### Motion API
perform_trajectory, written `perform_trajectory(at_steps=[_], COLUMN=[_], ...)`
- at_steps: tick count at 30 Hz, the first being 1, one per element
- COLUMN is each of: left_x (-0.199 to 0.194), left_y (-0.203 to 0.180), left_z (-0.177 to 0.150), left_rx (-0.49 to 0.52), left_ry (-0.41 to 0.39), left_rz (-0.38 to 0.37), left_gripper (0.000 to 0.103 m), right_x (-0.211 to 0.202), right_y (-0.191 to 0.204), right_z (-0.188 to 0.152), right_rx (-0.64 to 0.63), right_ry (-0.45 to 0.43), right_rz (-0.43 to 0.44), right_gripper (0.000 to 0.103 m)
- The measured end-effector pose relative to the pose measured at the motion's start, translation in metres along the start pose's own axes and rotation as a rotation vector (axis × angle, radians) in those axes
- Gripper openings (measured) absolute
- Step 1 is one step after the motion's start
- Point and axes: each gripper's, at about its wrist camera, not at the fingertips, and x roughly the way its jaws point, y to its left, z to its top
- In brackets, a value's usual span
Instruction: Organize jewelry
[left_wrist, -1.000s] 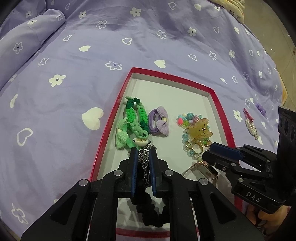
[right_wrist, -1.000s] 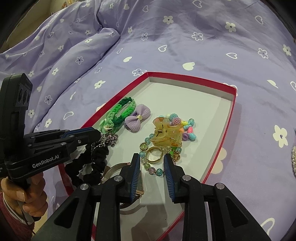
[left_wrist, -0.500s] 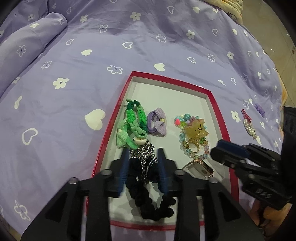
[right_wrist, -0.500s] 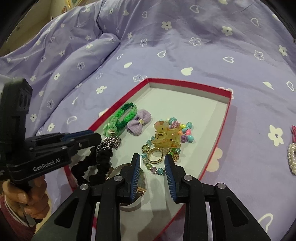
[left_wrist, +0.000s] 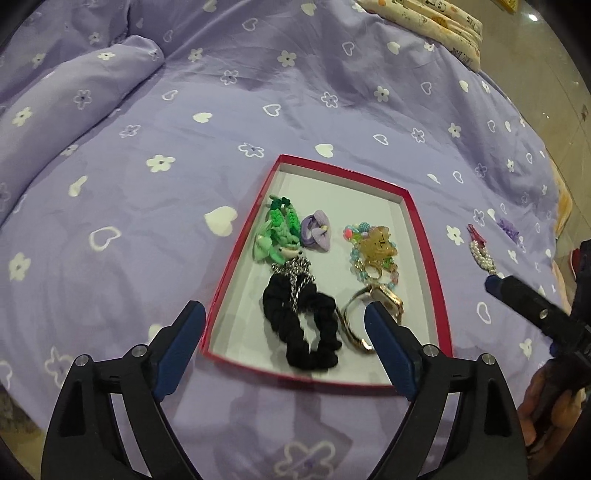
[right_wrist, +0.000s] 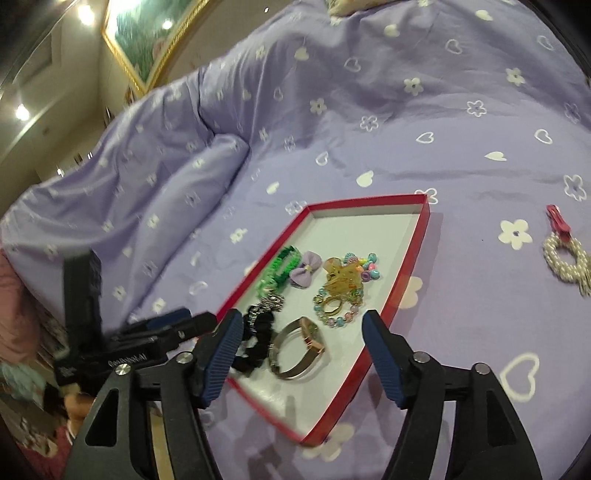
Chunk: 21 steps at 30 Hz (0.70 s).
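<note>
My left tongs (left_wrist: 284, 325) have released the silver chain (left_wrist: 297, 275), now lying on the black scrunchie (left_wrist: 301, 325) at frame centre inside the red tray (left_wrist: 424, 240). My right tongs (right_wrist: 303, 336) are also spread, empty. Next: pearl clip (right_wrist: 567, 260), right edge.

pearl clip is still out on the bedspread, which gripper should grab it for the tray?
Right. The pearl clip lies right of the red tray, on the right gripper side; its open jaws are empty. The left gripper, also open, faces the tray.
</note>
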Motion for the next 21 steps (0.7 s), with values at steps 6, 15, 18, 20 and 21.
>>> perform_trajectory(at_steps=[6, 15, 18, 20, 21], left_x=[-0.022, -0.035, -0.044, -0.052, -0.058], left_y=[-0.005, -0.015, -0.021, -0.025, -0.028], left_z=[-0.013, -0.037, -0.044, -0.045, -0.046], left_rx=[0.003, 0.052, 0.091, 0.116, 0.13], left_ry=[-0.024, -0.031, -0.074, -0.115, -0.139], left_rz=[0.026, 0.086, 0.144, 0.174, 0.186], left_gripper=[0.092, 0.093, 0.093, 0.094, 0.096], right_x=[-0.023, -0.044, -0.05, -0.055, -0.057], right_y=[0.007, 0.015, 0.021, 0.028, 0.032], right_z=[-0.007, -0.033, -0.04, -0.042, -0.042], right_rx=[0.004, -0.021, -0.078, -0.127, -0.149], right_ry=[-0.05, -0.045, -0.043, -0.051, -0.054], right_rz=[0.018, -0.037, -0.105, -0.157, -0.177], right_gripper=[0.081, 0.09, 0.092, 0.092, 0.094])
